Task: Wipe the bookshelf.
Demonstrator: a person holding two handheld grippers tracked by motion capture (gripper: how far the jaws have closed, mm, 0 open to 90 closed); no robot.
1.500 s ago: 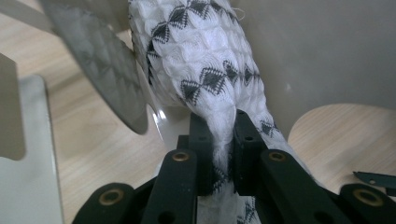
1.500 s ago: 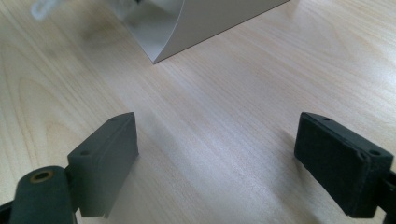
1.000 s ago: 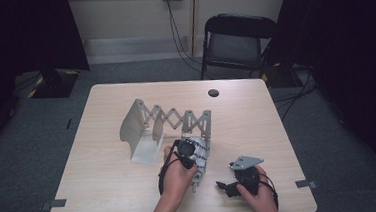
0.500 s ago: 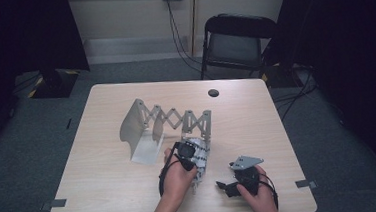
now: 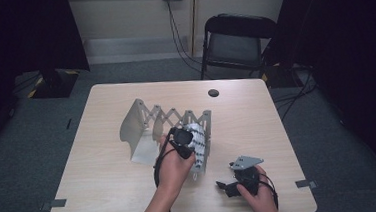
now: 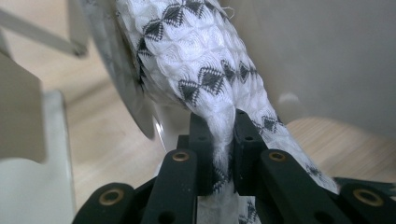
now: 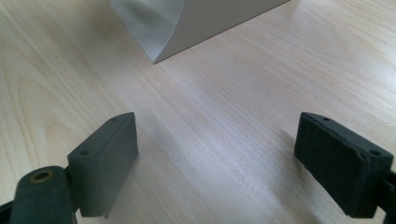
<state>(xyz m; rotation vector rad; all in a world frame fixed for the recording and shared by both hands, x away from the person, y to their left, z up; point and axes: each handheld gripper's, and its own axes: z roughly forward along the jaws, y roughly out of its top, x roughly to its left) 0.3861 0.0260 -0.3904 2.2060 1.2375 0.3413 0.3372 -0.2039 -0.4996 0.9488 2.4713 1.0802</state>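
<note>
On the pale wooden desk (image 5: 106, 182) stands a grey expanding rack (image 5: 152, 121) with a scissor-lattice back and curved end panels; the left tool (image 5: 183, 136) is at the rack's right end, and there it is clamped on a white cloth (image 5: 196, 134) with a black diamond pattern; in the left gripper view the two black jaws pinch a fold of that cloth (image 6: 205, 70) tight between them, and the cloth runs upward from the grip in a thick roll across the rack's pale panel (image 6: 327, 60); the cloth thus sits at the right end of the rack, touching it, near the middle of the desk; the person's left hand (image 5: 172, 167) comes in from the lower edge and grips the tool's body.

The right tool (image 5: 227, 187) rests low over the desk near its front edge, well apart from the rack and to the right of the left hand; its jaws stand wide apart with nothing between them; in the right gripper view bare wood shows between the two black pads (image 7: 105, 158), and a grey corner of the rack (image 7: 187, 28) lies farther ahead.

A small dark round disc (image 5: 213, 92) sits near the far edge of the desk; a black folding chair (image 5: 236, 42) stands behind it on the grey floor.
</note>
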